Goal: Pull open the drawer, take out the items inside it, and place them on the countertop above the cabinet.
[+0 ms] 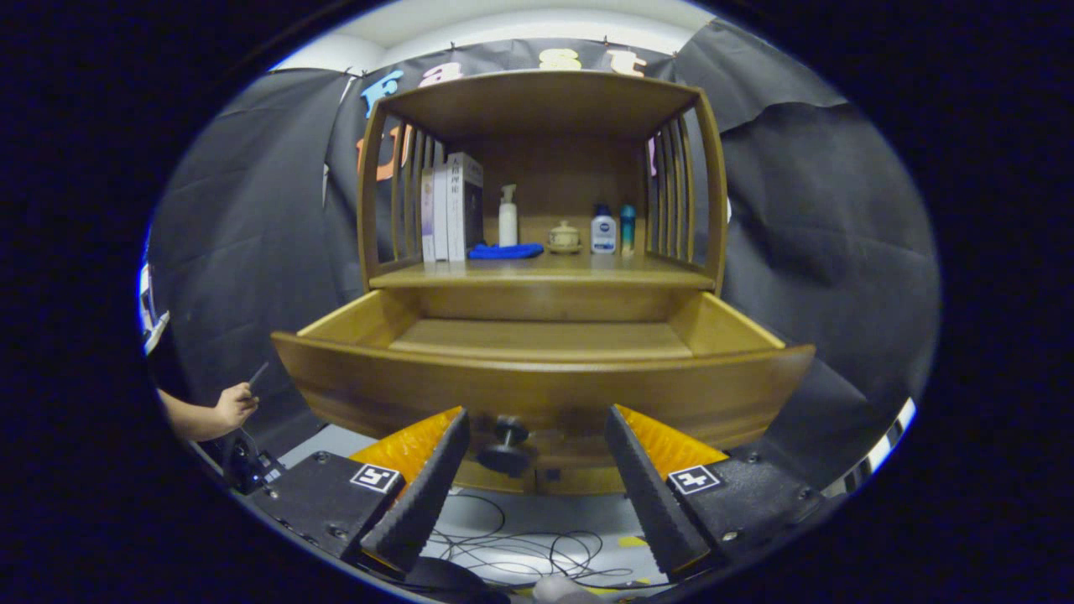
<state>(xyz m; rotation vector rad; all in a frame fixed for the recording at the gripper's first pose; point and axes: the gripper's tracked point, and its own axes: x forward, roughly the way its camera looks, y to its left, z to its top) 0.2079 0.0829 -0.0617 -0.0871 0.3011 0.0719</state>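
Gripper (537,478): fingers spread wide, holding nothing, either side of the knob (506,445).
Drawer (541,382): pulled out, inside bare.
Countertop (545,270): books (451,207), blue cloth (505,251), bottles, small jar (564,236).

I see my gripper (537,470) as two wedge-shaped fingers (424,495) with finely ribbed inner faces, tapering forward from wide bases. Each base is a flat dark plate (323,499) studded with small round screws, and each carries a square black-and-white marker (375,477) near the finger's root. The fingers stand apart with a wide gap. Off to one side I see a person's hand (233,407) and bare forearm.
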